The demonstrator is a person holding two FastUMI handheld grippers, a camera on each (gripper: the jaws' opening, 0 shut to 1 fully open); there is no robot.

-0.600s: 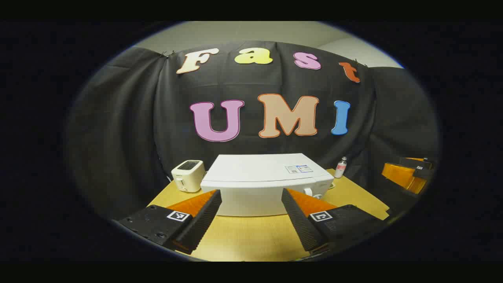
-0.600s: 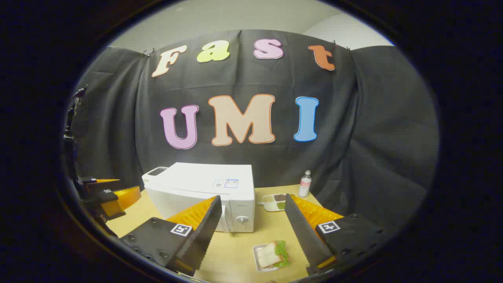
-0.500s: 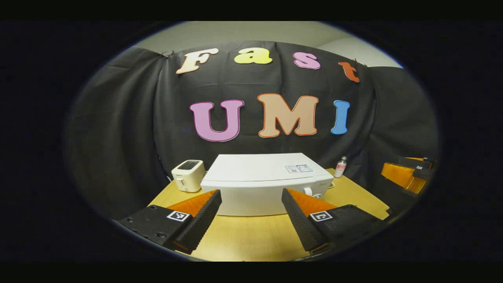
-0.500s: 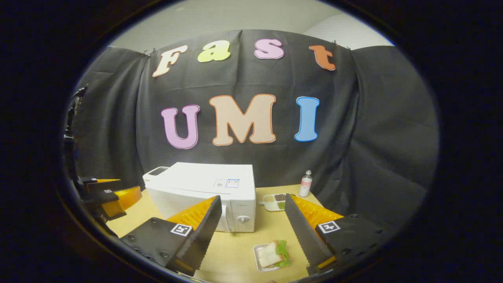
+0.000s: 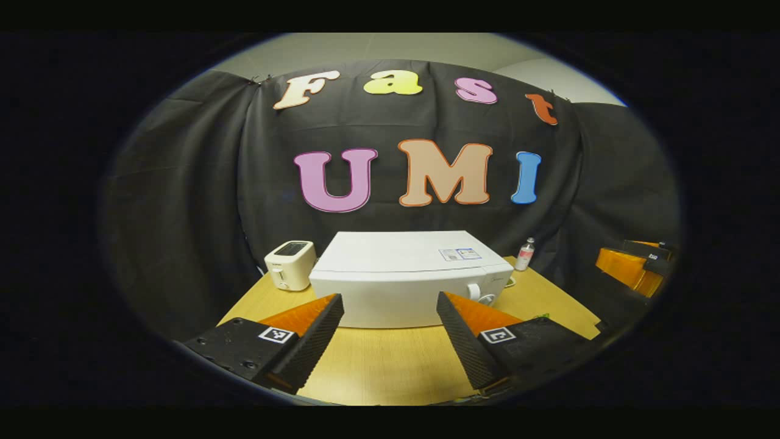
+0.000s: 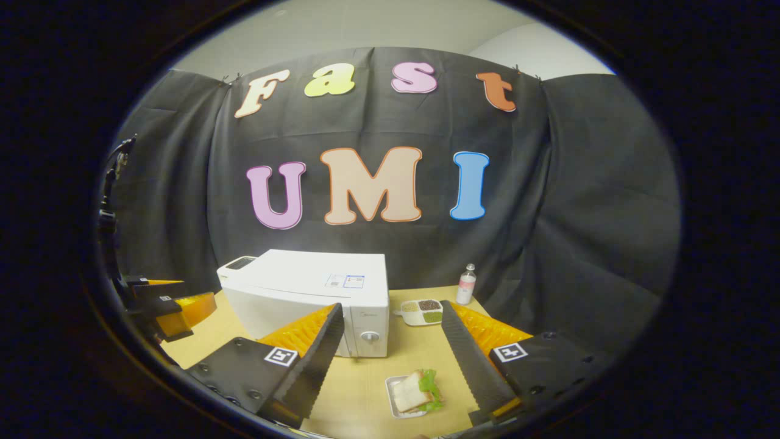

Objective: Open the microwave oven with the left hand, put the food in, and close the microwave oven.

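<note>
Jaws of both grippers stood spread, empty. Microwave (image 5: 405, 277) door shut; left gripper (image 5: 390, 341) hid its lower front. Sandwich (image 6: 413, 391) lay beside right gripper (image 6: 393, 360).

Wooden table (image 6: 372, 390): microwave (image 6: 317, 292), toaster (image 5: 290, 265), sandwich tray (image 6: 409, 396), bottle (image 6: 466, 285)

Both cameras look forward and slightly down over the wooden surface (image 5: 378, 366) toward the cloth wall. The left gripper view faces the microwave (image 5: 402, 277) squarely from near; the right gripper view stands farther right, seeing its corner (image 6: 317, 299). They share microwave, bottle (image 6: 466, 285) and surface.
</note>
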